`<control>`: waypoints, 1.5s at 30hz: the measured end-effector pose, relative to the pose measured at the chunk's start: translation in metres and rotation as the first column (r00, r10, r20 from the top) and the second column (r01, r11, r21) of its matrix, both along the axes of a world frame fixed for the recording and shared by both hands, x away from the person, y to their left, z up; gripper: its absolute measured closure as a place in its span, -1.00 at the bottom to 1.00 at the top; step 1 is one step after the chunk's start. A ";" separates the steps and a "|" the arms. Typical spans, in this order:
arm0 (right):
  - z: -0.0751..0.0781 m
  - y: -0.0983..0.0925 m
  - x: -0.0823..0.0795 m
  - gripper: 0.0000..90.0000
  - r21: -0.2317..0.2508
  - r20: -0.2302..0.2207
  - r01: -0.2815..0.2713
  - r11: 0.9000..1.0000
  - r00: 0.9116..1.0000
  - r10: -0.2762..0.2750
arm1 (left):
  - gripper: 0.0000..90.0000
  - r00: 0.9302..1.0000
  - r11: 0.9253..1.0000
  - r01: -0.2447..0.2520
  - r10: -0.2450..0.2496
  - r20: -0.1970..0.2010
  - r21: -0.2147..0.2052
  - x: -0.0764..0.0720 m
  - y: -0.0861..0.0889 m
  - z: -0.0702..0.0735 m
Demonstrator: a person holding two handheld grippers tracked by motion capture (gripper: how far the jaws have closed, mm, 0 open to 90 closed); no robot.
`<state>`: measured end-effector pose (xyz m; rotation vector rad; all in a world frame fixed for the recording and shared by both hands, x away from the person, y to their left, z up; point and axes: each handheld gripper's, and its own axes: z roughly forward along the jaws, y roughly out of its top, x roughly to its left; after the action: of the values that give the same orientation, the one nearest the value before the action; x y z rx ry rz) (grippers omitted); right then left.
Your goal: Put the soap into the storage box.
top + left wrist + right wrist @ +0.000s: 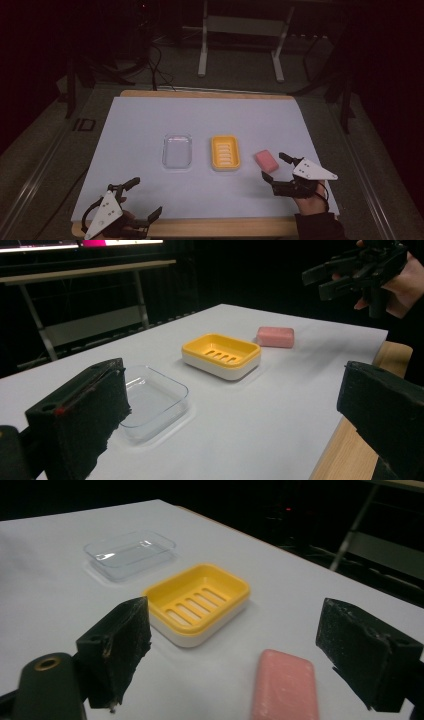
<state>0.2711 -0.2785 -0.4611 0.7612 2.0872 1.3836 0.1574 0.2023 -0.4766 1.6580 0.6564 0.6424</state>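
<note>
Here the right gripper holds its fingers spread wide with nothing between them, hovering just short of the pink soap bar, which lies flat on the table a little ahead of the gap. In the right gripper view the soap bar sits low between the two black fingers, not touching either. The left gripper is also parted wide and empty, near the table's front edge at the person's left. Beyond the soap, toward the middle of the table, stands the yellow soap dish with its slotted tray on a white base. Left of it, apart, lies a clear plastic lid. The white sheet covers a wooden board
</note>
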 end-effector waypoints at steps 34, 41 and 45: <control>-0.012 -0.010 0.022 -0.68 -0.213 -0.148 0.302 0.929 0.930 -0.337 | -0.99 1.000 0.999 0.003 -0.003 -0.009 0.050 -0.002 -0.005 -0.003; -0.016 -0.025 0.028 -0.68 -0.281 -0.267 0.375 0.883 0.853 -0.448 | -0.99 1.000 0.999 0.005 -0.004 -0.013 0.051 -0.002 -0.006 -0.004; -0.013 -0.033 0.032 -0.68 -0.290 -0.326 0.406 0.866 0.809 -0.489 | -0.99 1.000 0.999 0.001 -0.001 -0.012 0.049 -0.002 -0.006 -0.004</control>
<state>0.3031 -0.3119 -0.4739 1.4283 2.0944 0.7813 0.1554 0.1966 -0.4804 1.7090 0.6527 0.6530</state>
